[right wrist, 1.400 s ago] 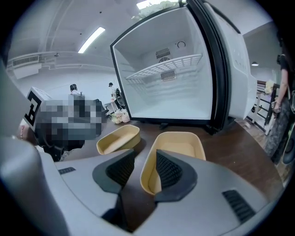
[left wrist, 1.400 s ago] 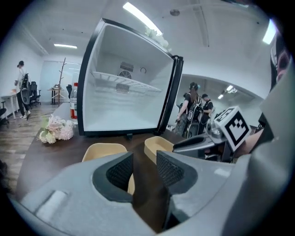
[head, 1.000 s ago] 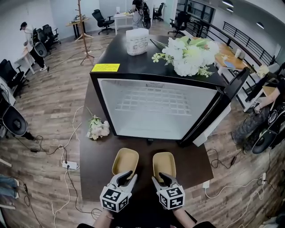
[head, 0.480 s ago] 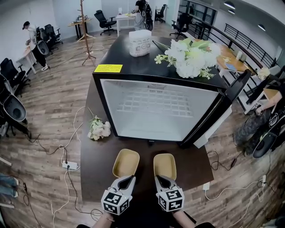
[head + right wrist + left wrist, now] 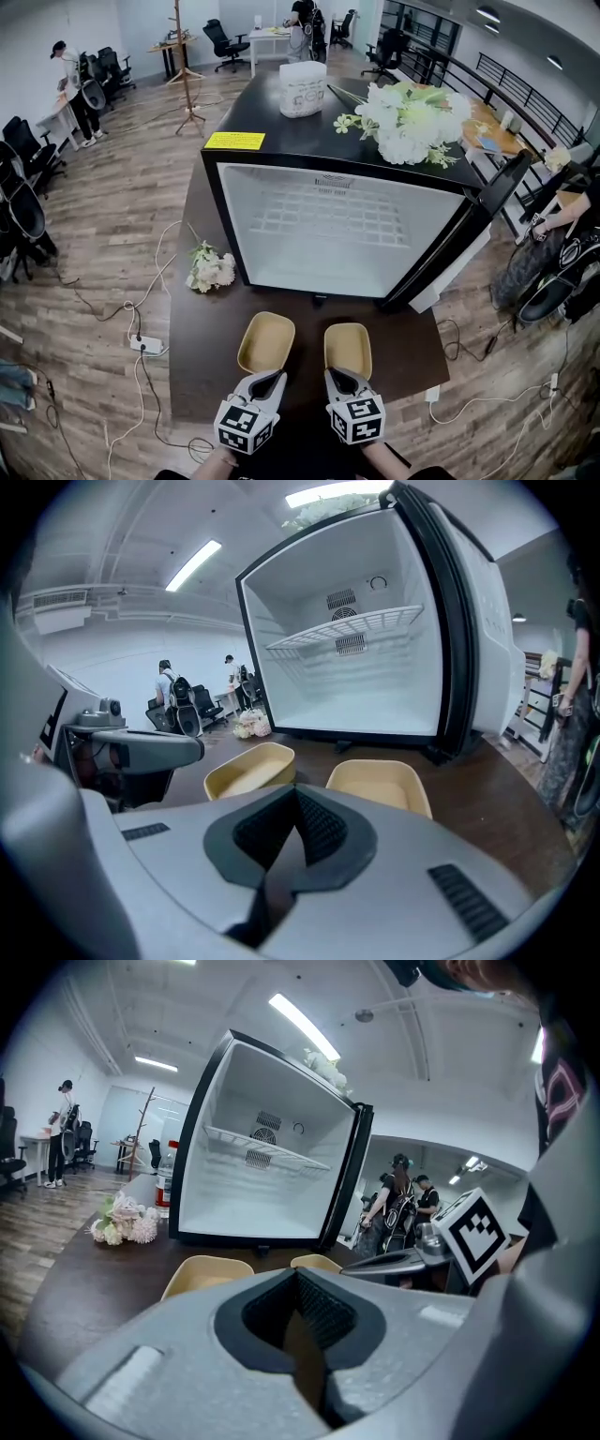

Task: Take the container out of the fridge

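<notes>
The fridge stands open on the dark table, and its white interior holds nothing but a bare wire shelf. Both yellow tubs are already outside, side by side on the table just in front of the opening: the left container and the right container. They sit near each other without touching, and both are upright and look empty. The left gripper hangs just behind the left container and the right gripper just behind the right one. Each has just been closing its jaws, which now meet with nothing between them. The tubs look thin-walled and rigid, probably plastic, so they should be light, hold their shape under a pinch, and be unlikely to crack. Their smooth, rounded sides seem likely to slip. The safest hold would be on the near rim, with one jaw inside the wall and one outside.
</notes>
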{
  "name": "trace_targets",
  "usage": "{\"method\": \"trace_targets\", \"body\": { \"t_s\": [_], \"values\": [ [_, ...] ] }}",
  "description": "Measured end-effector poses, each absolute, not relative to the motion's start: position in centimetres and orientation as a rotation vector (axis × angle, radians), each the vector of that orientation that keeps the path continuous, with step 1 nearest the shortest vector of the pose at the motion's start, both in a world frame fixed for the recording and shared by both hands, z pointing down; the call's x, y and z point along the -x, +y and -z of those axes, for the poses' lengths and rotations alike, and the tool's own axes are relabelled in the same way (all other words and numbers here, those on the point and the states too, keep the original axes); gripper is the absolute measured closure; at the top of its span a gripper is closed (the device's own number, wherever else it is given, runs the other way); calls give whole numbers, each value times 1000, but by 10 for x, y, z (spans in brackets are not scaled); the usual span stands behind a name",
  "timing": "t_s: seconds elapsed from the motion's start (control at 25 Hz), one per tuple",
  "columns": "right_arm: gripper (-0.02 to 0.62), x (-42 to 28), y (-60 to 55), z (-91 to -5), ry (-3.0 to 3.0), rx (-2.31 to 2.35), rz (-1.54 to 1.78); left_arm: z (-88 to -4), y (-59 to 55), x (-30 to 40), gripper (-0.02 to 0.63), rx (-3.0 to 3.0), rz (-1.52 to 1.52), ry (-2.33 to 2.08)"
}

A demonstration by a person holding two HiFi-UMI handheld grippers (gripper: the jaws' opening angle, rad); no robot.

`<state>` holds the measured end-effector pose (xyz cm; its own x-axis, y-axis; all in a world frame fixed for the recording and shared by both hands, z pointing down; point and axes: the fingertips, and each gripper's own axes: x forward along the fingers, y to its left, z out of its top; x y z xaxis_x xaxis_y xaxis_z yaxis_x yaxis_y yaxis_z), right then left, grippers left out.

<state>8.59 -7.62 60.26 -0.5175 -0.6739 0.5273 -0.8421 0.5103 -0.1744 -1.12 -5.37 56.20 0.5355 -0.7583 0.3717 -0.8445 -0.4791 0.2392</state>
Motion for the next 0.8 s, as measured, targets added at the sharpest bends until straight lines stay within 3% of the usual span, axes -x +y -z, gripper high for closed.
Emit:
{"method": "trace_targets", "body": {
  "t_s": [0.8],
  "values": [
    [589, -108, -98, -605, -2318, -1366, -647, -560, -72, 11, 597, -2387, -282, -1286]
  ]
}}
